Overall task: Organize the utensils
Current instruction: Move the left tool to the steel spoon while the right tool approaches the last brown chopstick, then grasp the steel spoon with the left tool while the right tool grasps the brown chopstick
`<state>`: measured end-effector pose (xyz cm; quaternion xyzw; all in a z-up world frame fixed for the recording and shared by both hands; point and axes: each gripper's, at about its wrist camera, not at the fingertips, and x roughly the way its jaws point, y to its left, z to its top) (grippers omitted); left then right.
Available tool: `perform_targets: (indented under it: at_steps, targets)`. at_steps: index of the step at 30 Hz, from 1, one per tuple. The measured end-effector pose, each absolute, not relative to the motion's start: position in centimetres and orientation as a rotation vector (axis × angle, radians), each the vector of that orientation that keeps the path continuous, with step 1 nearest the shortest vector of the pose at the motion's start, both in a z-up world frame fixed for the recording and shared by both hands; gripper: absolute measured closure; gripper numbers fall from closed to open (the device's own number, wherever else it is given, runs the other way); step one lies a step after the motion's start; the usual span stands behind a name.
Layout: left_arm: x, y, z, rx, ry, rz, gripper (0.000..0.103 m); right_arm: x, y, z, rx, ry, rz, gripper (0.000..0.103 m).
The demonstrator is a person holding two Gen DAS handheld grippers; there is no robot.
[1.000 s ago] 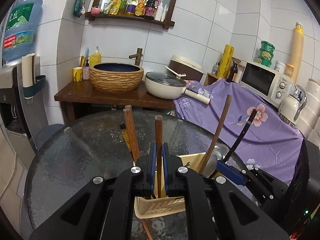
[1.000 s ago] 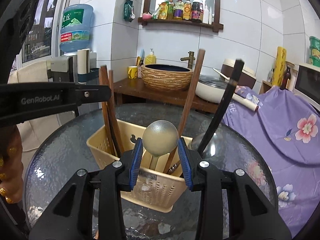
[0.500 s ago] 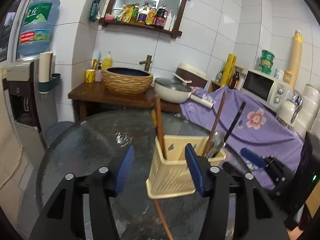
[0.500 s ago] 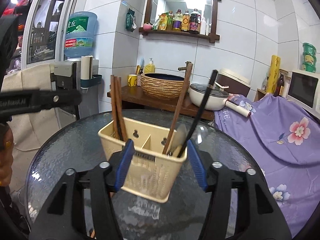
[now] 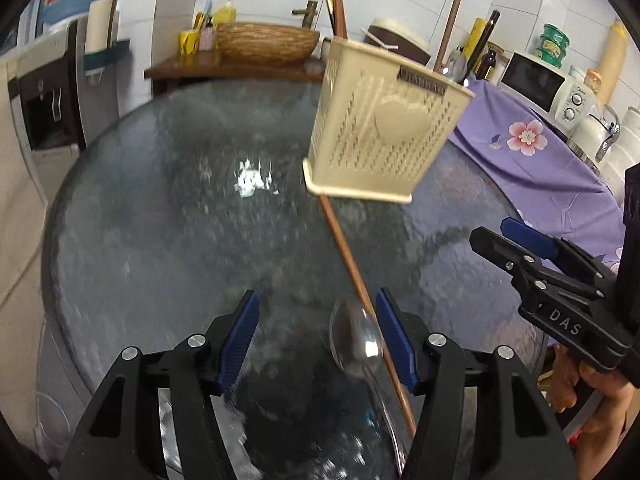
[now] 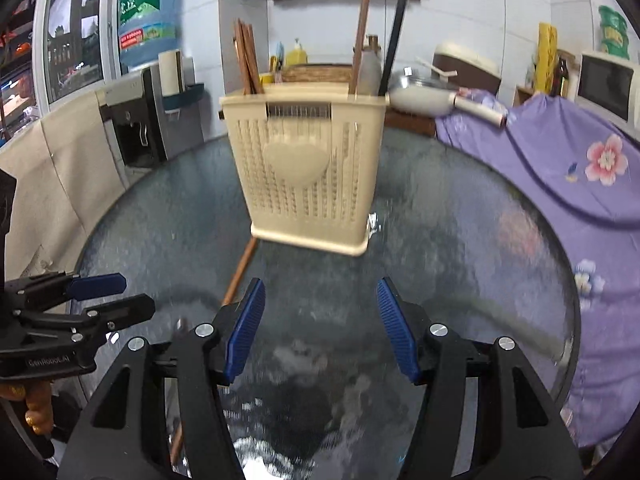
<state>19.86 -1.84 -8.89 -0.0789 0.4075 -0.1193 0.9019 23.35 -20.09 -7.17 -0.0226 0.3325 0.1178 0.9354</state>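
Left tool (image 5: 318, 340) gaped wide, empty, over metal spoon (image 5: 356, 340) just in front of caddy (image 5: 380, 132). Looked light, stiff, slippery; probably best pinched mid-handle. Right tool (image 6: 320, 322) wide too.

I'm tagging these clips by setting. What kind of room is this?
Most likely a home kitchen or small dining corner. A microwave and a lidded pan sit by the tiled wall, a bottled-water dispenser stands at the left, and a utensil caddy stands on a round glass table.
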Motion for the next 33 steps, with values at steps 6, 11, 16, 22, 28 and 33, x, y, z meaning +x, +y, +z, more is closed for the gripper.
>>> perform_targets:
  at_steps: [6,11,16,22,28,33]
  targets:
    - [19.0,-3.0,-9.8,-0.177,0.86,-0.218,0.043,22.2,-21.0,-8.8,-0.01,0.719,0.211,0.044]
    - [18.9,-4.9,-10.7,-0.169,0.869,-0.191,0.04,21.5,-22.2,-9.2,-0.006,0.717,0.175,0.044]
    - [19.4,-6.5,-11.5,-0.115,0.883,-0.152,0.041,21.5,-23.9,-9.3,0.031,0.722,0.155,0.044]
    - [19.7,-8.2,-11.8,-0.051,0.882,-0.117,0.052,21.6,-24.9,-9.7,0.051,0.737,0.157,0.044]
    - [19.9,-8.4,-11.9,-0.037,0.876,-0.083,0.066,21.7,-25.5,-10.1,0.07,0.742,0.165,0.044]
    - [20.0,-8.3,-11.8,-0.043,0.879,-0.083,0.066,21.7,-25.3,-10.2,0.07,0.75,0.176,0.044]
